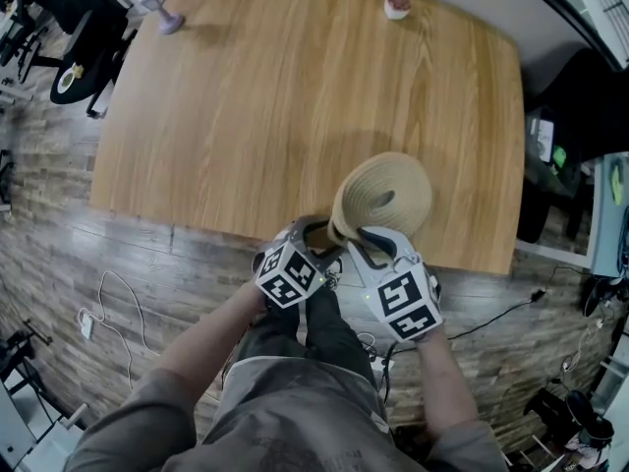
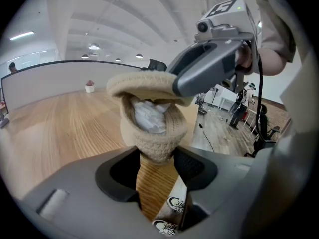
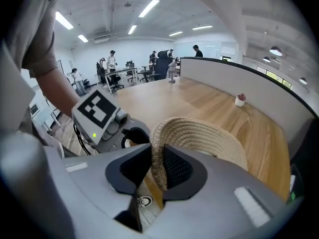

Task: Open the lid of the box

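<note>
Woven lid [image 3: 199, 138] in right gripper [image 3: 158, 166], box [image 2: 154, 133] in left gripper [image 2: 157, 159]

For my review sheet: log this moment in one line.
left gripper: clamps woven box | right gripper: clamps lid | lid: tilted open

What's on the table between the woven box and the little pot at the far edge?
Nothing: the head view shows only bare wooden table between the woven box and the little pot.

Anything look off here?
The woven box looks squashed narrow in the left claw, right at the table's front edge. Its lid stands tilted, pinched by the right claw.
</note>
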A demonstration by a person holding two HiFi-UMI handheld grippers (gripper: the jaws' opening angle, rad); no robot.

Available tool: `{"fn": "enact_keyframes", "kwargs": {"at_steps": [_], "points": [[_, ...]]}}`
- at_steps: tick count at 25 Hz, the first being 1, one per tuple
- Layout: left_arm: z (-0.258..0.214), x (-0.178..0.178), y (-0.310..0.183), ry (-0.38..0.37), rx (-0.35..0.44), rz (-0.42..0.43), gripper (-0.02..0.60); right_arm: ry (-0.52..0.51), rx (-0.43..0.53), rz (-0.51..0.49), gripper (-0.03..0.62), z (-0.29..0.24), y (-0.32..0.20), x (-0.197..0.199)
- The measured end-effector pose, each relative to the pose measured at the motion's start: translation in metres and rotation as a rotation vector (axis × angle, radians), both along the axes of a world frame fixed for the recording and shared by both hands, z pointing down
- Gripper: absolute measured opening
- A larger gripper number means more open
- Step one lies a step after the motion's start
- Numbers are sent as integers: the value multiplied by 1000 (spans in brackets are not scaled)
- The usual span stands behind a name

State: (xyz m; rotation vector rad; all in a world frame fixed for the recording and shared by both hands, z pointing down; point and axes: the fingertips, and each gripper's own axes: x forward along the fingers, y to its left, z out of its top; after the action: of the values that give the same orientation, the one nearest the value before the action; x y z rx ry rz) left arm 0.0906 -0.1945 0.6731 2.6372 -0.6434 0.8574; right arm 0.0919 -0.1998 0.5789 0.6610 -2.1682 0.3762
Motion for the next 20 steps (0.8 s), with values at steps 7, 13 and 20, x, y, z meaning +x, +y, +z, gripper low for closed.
{"fn": "enact_keyframes", "kwargs": {"at_steps": [7,13,20], "points": [[0,0,-1,-4,-10,-1,216,-233,98,202,67,-73,-34,29],[1,-1,-2,-8,-22,-9,216,-461,132,477,61,-114,-67,101],[2,-2,-1,-8,-37,-25,219,-680,84,764,61,-114,-77,171]]}}
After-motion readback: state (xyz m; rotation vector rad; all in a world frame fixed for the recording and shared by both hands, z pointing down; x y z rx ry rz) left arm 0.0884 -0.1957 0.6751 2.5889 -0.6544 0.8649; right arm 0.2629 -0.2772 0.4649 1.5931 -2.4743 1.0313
